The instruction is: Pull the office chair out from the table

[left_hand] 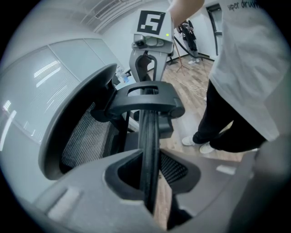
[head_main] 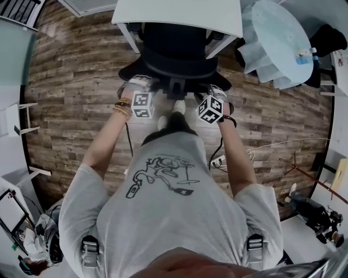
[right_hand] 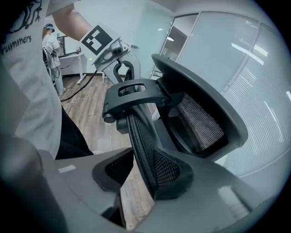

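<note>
The black mesh office chair (head_main: pixel 174 54) stands tucked under the white table (head_main: pixel 179 16), its back toward me. My left gripper (head_main: pixel 138 86) and right gripper (head_main: pixel 215 91) sit side by side on the top edge of its backrest. In the left gripper view the thin black backrest rim (left_hand: pixel 148 136) runs between the jaws of the left gripper (left_hand: pixel 152 175), which are shut on it. In the right gripper view the mesh rim (right_hand: pixel 140 136) is likewise clamped in the right gripper (right_hand: pixel 145 175). The headrest bracket (left_hand: pixel 145 101) lies between the two grippers.
A pale round table (head_main: pixel 277 38) stands at the right of the chair. Cables and a power strip (head_main: pixel 220 160) lie on the wood floor by my feet. Frosted glass walls (right_hand: pixel 227 54) are behind the chair. A person (right_hand: pixel 52 50) stands far off by a desk.
</note>
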A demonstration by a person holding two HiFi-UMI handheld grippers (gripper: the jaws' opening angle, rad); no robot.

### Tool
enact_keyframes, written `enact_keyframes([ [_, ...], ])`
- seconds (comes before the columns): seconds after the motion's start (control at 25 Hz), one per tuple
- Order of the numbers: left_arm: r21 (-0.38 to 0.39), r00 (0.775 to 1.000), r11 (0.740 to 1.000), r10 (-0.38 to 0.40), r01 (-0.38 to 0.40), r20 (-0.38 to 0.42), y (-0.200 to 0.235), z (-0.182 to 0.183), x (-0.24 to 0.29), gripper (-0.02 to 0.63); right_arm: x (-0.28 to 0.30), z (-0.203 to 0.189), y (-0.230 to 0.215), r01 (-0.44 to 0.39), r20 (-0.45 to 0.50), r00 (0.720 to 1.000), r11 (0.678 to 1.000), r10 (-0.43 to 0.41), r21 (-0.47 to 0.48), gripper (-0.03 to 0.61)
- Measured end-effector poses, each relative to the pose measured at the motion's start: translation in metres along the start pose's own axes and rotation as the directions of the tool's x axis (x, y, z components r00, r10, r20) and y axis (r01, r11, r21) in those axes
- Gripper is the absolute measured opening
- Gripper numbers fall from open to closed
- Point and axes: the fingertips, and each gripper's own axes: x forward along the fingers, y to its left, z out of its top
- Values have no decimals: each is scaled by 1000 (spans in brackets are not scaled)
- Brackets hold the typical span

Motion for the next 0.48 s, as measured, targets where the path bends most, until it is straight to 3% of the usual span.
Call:
enact_keyframes([
  [0.48,-24,1000,1000,-1,1,-8,-38,29,-15,100,-22,-21,36,-1,8,1000,1000,2,-23,137],
])
